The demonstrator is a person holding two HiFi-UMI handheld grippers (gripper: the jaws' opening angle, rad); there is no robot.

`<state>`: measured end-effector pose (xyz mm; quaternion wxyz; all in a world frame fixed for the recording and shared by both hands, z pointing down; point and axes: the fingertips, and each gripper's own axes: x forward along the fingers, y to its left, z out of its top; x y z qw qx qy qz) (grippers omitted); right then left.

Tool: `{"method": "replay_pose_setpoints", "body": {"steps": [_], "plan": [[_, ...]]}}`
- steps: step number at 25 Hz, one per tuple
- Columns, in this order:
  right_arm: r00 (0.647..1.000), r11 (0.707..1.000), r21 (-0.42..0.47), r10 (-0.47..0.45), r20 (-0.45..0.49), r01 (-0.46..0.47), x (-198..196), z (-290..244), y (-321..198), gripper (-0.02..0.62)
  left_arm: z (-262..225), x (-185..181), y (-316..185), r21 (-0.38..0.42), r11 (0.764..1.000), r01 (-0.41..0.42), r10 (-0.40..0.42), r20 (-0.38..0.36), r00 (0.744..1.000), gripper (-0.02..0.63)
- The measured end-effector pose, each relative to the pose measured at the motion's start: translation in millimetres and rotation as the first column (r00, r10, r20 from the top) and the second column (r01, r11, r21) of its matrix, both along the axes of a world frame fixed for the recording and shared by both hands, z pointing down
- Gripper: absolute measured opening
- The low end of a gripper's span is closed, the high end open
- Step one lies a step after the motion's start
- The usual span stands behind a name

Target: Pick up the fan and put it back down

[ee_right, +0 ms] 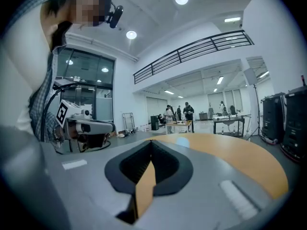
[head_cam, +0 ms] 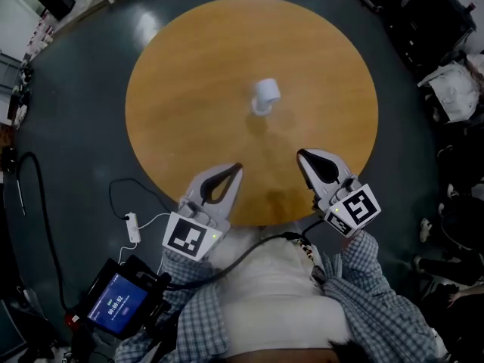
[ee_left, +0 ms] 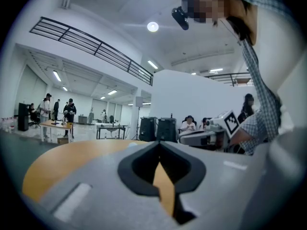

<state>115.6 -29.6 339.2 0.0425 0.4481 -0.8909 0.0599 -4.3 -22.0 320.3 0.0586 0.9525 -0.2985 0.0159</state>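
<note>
While holding left claw and right claw pressed together and empty, hovering at worktop edge, well apart from resting fan; judging lift either unstarted or already completed.

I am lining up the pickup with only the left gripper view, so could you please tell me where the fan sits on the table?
Observer: The white fan stands near the middle of the round wooden table, ahead of the left claw and clear of it.
Operator: Thank you. Is the right claw holding anything?
Observer: No, the right claw is shut and empty, over the table's near edge.
</note>
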Motion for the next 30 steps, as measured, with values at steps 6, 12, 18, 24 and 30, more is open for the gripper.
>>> {"method": "replay_pose_setpoints", "body": {"steps": [6, 12, 18, 24, 30], "plan": [[0.998, 0.998, -0.035, -0.061, -0.018, 0.06, -23, 34, 7, 0.003, 30, -28, 23, -0.065, 0.998, 0.023, -0.022, 0.01, 1.0, 0.0], [0.999, 0.994, -0.108, -0.032, -0.04, 0.028, -34, 79, 3, 0.003, 46, -42, 29, -0.091, 0.994, 0.052, -0.05, 0.029, 0.998, 0.0], [0.997, 0.987, -0.158, -0.035, -0.062, 0.024, -41, 110, -21, 0.04, 46, -49, 20, -0.123, 0.987, 0.107, -0.103, 0.041, 0.994, 0.0], [0.995, 0.978, -0.199, -0.076, -0.067, 0.061, -51, 129, -39, 0.127, 52, -57, 18, -0.151, 0.977, 0.152, -0.144, 0.06, 0.988, 0.0], [0.99, 0.97, -0.226, -0.11, -0.085, 0.089, -64, 152, -54, 0.2, 56, -66, 16, -0.167, 0.966, 0.195, -0.186, 0.071, 0.98, 0.0]]}}
